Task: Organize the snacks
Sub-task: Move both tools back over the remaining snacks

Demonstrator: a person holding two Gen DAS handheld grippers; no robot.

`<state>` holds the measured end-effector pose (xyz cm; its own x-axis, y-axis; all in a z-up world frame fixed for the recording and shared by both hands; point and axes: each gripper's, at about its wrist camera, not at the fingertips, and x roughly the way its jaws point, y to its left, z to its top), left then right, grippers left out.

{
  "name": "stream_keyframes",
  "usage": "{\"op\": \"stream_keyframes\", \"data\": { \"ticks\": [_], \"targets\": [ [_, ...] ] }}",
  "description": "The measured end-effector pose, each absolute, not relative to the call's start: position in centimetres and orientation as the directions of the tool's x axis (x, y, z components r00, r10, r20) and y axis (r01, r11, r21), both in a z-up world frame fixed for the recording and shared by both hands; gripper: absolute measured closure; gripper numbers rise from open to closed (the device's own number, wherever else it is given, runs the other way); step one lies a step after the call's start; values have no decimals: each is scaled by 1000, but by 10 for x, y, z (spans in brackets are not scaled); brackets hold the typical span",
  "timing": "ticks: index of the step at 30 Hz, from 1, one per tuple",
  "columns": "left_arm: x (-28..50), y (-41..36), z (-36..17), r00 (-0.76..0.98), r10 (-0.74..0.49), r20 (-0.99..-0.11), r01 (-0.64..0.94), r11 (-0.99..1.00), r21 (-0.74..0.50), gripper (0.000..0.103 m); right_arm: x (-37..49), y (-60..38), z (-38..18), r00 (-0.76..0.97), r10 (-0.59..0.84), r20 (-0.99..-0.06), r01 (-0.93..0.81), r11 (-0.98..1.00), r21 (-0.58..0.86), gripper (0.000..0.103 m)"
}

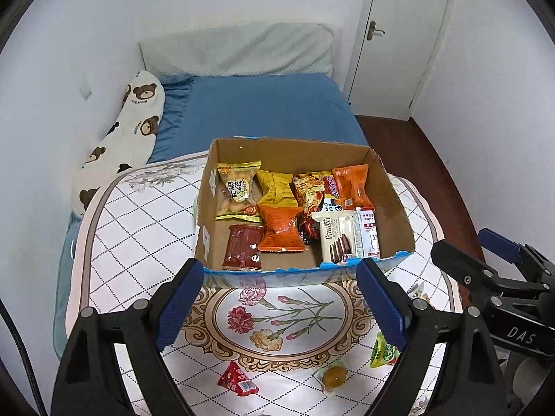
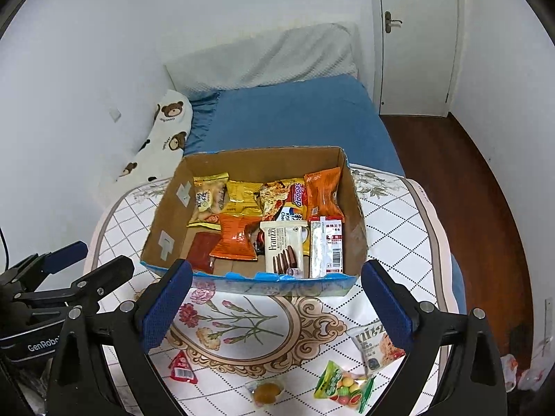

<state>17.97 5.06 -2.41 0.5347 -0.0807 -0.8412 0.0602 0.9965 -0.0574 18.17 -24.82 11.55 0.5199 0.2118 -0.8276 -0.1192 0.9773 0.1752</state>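
A cardboard box with several snack packets stands on the floral table. Loose on the cloth near me lie a red triangular packet, a clear-wrapped yellow sweet, a green fruit-candy bag and a white snack bag. My left gripper is open and empty above the cloth, short of the box. My right gripper hangs likewise, open with nothing between its fingers. Each gripper shows at the edge of the other's view.
A bed with a blue sheet lies behind the table, with a bear-print pillow against the left wall. A white door and dark wooden floor are at the right.
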Motion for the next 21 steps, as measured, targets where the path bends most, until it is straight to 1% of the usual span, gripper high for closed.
{"op": "stream_keyframes", "data": {
  "ticks": [7, 11, 15, 21],
  "targets": [
    [165, 53, -18, 557, -74, -827, 51, 997, -55, 13, 166, -251, 123, 531, 230, -816, -118, 973, 197, 2],
    [158, 60, -33, 529, -68, -846, 32, 998, -60, 13, 156, -263, 106, 495, 234, -837, -75, 971, 227, 1],
    [147, 70, -67, 471, -35, -882, 8, 999, -36, 13, 145, -284, 65, 413, 229, -881, 8, 967, 255, 1],
    [132, 89, -140, 318, 17, -948, -35, 999, 7, 13, 120, -330, -28, 231, 193, -954, 167, 958, 234, 1]
  ]
}}
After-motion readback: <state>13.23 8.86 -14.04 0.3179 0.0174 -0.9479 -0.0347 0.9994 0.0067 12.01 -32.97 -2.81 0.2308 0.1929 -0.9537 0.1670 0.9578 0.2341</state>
